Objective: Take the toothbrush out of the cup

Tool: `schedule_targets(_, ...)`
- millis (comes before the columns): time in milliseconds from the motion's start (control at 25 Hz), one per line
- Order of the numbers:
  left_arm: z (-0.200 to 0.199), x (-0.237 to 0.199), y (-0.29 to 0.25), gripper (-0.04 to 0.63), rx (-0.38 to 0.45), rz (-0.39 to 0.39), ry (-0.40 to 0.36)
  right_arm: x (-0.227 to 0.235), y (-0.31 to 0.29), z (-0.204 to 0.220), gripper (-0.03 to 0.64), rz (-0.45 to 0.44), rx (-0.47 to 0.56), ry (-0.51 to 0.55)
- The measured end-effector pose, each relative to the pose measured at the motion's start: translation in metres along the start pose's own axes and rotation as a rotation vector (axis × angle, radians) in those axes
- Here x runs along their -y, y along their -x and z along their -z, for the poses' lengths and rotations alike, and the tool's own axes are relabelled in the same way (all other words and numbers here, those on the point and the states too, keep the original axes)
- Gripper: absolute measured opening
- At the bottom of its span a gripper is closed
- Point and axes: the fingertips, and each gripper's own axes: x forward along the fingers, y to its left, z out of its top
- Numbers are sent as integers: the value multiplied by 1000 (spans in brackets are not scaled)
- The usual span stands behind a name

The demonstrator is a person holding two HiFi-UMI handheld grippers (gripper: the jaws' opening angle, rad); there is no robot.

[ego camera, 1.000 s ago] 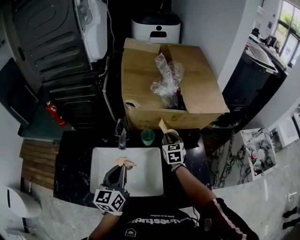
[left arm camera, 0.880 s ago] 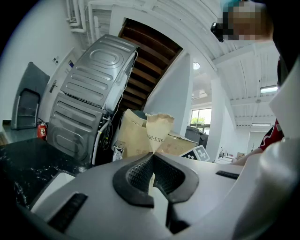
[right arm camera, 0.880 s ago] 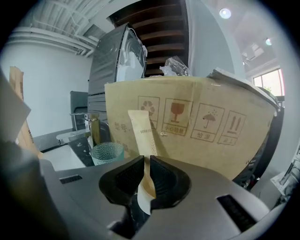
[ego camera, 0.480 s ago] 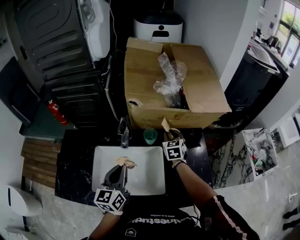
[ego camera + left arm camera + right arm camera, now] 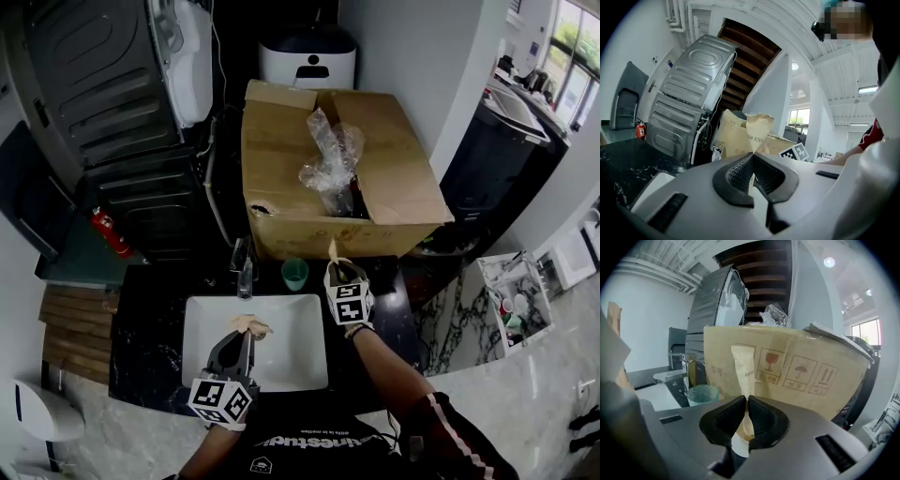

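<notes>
R claw (image 5: 746, 401): pads closing on a paper-sleeved toothbrush (image 5: 743, 366). The sleeve is pinched btwn them, upright, its top sticking up past the claw. It's over the counter (image 5: 150, 319) strip right of the sink (image 5: 300, 361), just right of the green cup (image 5: 294, 274) and apart from it. Can't tell whether the sleeve's lower end sits in a cup.

Tight on the far side: the cardboard box (image 5: 281, 178) wall stands just behind cup and claw, along the counter's back edge. Open room is toward the person and over the sink basin.

L claw (image 5: 752, 157): clenched on a tan paper packet (image 5: 758, 129), flared end up, over the sink's near-left part, well apart from the R claw. Faucet (image 5: 244, 272) at the sink's back rim, left of the cup.

Counter: black marbled stone w/ a white rectangular sink set in. Room: grey appliance (image 5: 103, 75) tilted at far left, red fire extinguisher (image 5: 111, 228) below it, pale floor (image 5: 544, 375) on the right.
</notes>
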Motion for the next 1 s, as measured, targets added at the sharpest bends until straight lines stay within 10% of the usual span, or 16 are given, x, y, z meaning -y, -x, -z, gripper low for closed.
schedule_targets(1000, -33, 59, -20, 15, 55, 145, -90, -9, 218, -89, 55, -25, 368, -90)
